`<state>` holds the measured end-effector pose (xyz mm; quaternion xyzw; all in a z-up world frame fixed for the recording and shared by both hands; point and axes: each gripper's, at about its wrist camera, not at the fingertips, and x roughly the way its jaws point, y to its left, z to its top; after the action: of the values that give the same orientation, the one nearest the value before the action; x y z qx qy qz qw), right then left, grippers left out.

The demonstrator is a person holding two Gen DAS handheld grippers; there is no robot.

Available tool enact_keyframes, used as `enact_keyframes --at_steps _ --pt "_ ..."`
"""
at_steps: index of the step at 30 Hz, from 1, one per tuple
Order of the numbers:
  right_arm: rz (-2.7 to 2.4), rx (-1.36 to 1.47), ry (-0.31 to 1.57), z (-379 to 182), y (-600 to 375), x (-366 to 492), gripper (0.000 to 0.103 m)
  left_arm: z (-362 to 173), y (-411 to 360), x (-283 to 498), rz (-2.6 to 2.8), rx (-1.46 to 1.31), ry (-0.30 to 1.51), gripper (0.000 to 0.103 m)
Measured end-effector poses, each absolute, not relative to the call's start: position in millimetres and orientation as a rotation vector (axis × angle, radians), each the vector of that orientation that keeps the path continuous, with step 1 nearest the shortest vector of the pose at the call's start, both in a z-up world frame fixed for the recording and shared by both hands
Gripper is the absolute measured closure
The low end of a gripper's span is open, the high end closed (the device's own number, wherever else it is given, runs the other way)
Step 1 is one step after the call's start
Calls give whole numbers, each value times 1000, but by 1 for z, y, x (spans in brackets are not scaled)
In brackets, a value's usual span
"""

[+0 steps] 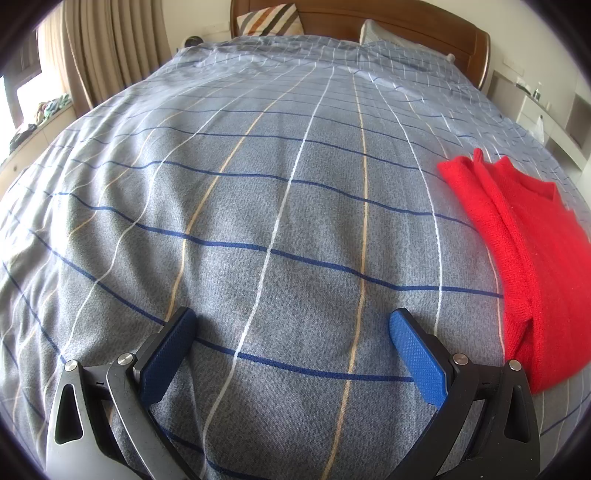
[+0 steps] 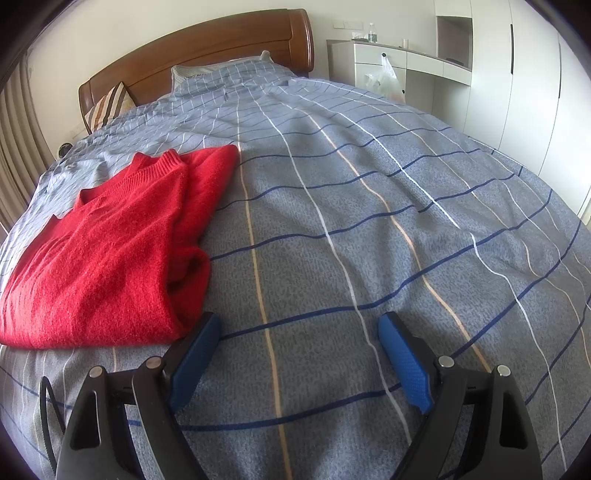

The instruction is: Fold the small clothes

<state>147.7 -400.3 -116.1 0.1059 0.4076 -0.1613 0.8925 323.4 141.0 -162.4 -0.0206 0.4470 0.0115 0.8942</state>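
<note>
Although nothing is gripped at this moment, the garment looks largely dealt with:

Garment: bright red knitted V-neck sweater [image 2: 99,251], lying in a compact folded bundle on the grey-blue checked duvet [image 2: 351,240]; sleeves tucked in along one edge, neckline toward the far end of the bed.
Position: at the right edge of the left wrist view [image 1: 524,251], at the left of the right wrist view, so it sits between the two grippers.
Left gripper [image 1: 291,332]: blue-padded fingers spread wide, holding nothing, over bare duvet, well to the left of the sweater.
Right gripper [image 2: 299,336]: fingers spread wide, holding nothing; its left finger is just beside the sweater's near corner, contact unclear.
Progress: folds appear done, judging by the layered edges; what may remain is tidying the loose hem loop, or fetching another piece, though none is visible.
Left view only: beige curtains [image 1: 107,48] and window sill at far left.
Right view only: white wardrobe [image 2: 517,74], plastic bag [image 2: 388,79], sweater's whole top face.
Both views: brown wooden headboard [image 2: 207,55], striped cushion [image 1: 267,20].
</note>
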Motion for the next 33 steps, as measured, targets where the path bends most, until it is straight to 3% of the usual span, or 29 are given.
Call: enact_keyframes --at_steps 33 --pt "-339 213 849 -118 -399 148 15 -163 141 323 23 -42 927 0"
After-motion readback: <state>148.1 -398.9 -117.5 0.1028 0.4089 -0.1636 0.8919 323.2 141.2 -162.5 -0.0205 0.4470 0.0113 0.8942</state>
